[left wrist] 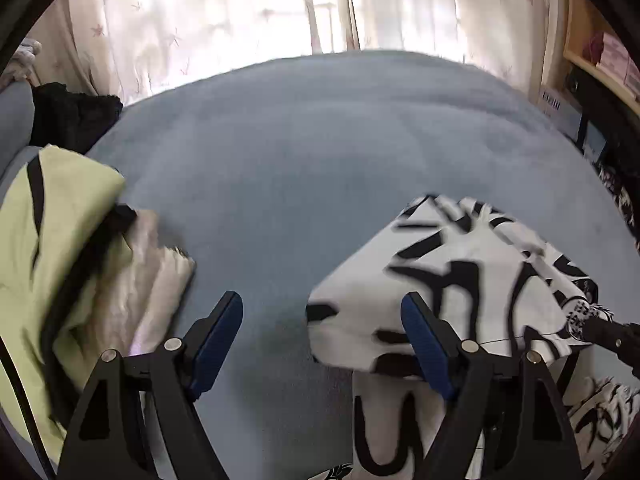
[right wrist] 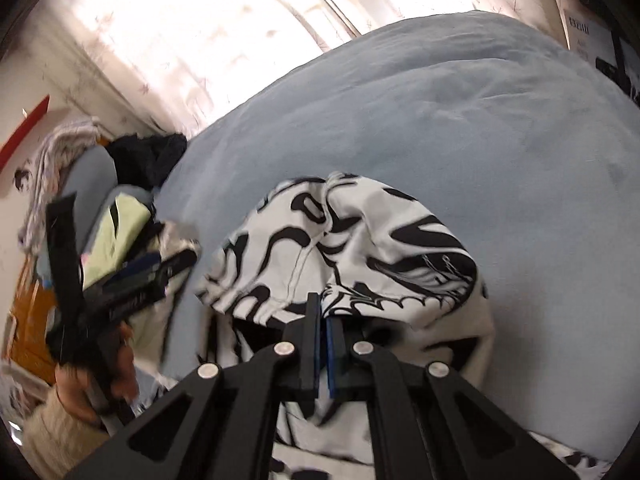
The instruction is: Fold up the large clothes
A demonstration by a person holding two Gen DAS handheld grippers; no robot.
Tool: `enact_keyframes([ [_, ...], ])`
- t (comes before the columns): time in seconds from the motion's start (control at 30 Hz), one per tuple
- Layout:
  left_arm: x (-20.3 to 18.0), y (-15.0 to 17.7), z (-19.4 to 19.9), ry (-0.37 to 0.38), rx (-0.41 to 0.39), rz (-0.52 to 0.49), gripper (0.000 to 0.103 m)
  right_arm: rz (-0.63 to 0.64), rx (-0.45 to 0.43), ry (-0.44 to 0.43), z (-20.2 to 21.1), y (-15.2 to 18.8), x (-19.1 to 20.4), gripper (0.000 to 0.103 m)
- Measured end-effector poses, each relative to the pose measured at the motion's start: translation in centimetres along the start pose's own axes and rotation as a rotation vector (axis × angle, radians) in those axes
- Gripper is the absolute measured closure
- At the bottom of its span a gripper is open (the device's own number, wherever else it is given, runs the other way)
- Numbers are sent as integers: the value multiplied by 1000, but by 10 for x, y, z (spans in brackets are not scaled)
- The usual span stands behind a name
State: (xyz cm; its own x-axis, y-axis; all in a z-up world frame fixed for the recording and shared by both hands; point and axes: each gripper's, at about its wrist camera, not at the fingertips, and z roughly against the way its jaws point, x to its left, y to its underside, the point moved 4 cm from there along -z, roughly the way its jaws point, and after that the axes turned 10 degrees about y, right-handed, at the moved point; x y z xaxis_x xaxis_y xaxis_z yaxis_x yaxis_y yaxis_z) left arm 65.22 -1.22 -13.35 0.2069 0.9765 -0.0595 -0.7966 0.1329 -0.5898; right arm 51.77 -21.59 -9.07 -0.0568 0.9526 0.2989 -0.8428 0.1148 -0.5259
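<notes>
A white garment with bold black patterns [left wrist: 460, 264] lies bunched on the blue bed cover [left wrist: 320, 140]. My right gripper [right wrist: 322, 312] is shut on a fold of this garment [right wrist: 360, 240], which rises towards its tips. In the left wrist view the right gripper [left wrist: 592, 324] comes in from the right edge, its tip in the cloth. My left gripper [left wrist: 322, 304] stands open just above the bed. Its right finger [left wrist: 424, 340] overlaps the garment's near left edge, and nothing is pinched between its pads. The right wrist view shows the left gripper [right wrist: 160, 268] blurred, held by a hand [right wrist: 92, 376].
A pale green garment with black stripes [left wrist: 60, 220] and a beige cloth [left wrist: 152, 264] are piled at the bed's left edge. Dark clothes [left wrist: 76, 116] lie behind them. Bright curtains [left wrist: 240, 20] hang beyond the bed. A shelf [left wrist: 600, 64] stands at the far right.
</notes>
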Motion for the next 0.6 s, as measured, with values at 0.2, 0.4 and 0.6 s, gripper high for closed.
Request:
enact_keyframes([
  [0.2,-1,33,-52,-87,174,-50,23,-21,142,141,-54,43,-33,101],
  [0.4,2,39,-54,-55,174,-52,23,-12,178,105,-20,48,-31,96],
  [0.6,26,28,-32,126,125,34,23,41,6,89,38,15,-21,37],
])
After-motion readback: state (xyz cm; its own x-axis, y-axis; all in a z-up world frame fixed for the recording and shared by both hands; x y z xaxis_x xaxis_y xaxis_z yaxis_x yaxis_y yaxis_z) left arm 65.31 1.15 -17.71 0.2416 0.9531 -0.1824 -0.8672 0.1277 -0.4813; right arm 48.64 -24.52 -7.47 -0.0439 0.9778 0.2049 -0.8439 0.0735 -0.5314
